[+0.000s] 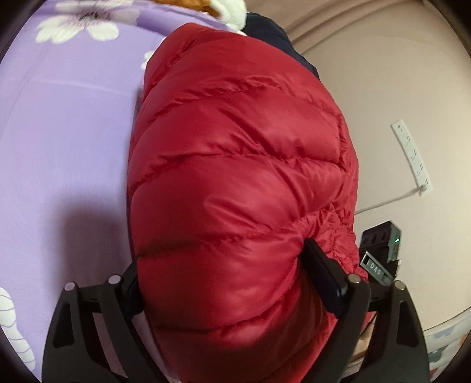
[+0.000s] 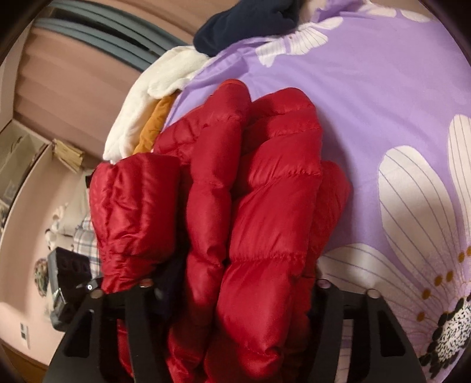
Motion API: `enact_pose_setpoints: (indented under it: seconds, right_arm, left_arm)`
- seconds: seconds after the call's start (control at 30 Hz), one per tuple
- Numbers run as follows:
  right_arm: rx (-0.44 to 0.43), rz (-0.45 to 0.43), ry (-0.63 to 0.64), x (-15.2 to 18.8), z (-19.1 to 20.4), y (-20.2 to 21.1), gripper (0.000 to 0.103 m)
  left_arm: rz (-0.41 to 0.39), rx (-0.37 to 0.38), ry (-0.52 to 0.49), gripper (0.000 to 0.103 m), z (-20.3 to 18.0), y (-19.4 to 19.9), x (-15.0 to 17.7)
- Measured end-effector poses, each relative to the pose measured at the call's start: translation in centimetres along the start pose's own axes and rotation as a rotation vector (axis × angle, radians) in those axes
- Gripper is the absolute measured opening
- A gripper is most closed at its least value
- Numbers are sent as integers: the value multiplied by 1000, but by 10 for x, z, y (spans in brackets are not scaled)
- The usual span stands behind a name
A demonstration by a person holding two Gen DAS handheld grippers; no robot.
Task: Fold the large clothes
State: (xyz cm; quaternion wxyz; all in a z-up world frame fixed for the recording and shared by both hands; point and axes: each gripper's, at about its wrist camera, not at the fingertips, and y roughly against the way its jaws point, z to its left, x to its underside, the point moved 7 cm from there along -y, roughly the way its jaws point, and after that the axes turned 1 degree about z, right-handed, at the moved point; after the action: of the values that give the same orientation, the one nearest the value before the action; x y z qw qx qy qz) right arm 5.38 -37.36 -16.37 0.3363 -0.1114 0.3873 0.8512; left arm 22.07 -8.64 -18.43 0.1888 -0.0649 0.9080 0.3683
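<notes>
A red quilted down jacket (image 1: pixel 235 176) fills the middle of the left wrist view, bundled and lifted above a purple floral bedsheet (image 1: pixel 64 132). My left gripper (image 1: pixel 226 265) is shut on the jacket's thick bulk; its right finger (image 1: pixel 321 265) presses into the fabric and the left fingertip is hidden behind it. In the right wrist view the same jacket (image 2: pixel 259 206) hangs in bunched folds, with a cuff (image 2: pixel 135 206) at the left. My right gripper (image 2: pixel 235 291) is shut on it, the fingers mostly buried in the folds.
A dark navy garment (image 2: pixel 250 26), a white fleece garment (image 2: pixel 164 85) and an orange garment (image 2: pixel 153 123) lie at the bed's far edge. Beside the bed are a white power strip (image 1: pixel 412 153) and a black device (image 1: pixel 379 250) on the floor.
</notes>
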Motion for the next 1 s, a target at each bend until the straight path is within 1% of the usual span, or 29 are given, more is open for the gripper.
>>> enact_pose_setpoints:
  seconds: [0.1, 0.17, 0.27, 0.4, 0.53, 0.83, 1.0]
  right_arm:
    - [-10, -25, 39, 1, 9, 6, 48]
    - [-34, -43, 61, 3, 17, 10, 45]
    - [-66, -66, 98, 3, 29, 15, 43]
    - [-89, -79, 126, -2, 48, 12, 43]
    - [-113, -87, 149, -8, 64, 10, 43]
    - [-150, -73, 203, -13, 93, -2, 43]
    - [-167, -56, 231, -15, 108, -13, 43]
  left_arm:
    - [-15, -28, -38, 85, -9, 1, -1]
    - [-27, -45, -61, 84, -13, 4, 0]
    - [-41, -64, -80, 83, -20, 9, 0]
    - [-72, -84, -107, 82, -35, 21, 2]
    - [-99, -93, -114, 82, -31, 45, -1]
    - [-148, -116, -110, 82, -29, 53, 0]
    - [-176, -129, -97, 82, -21, 72, -1]
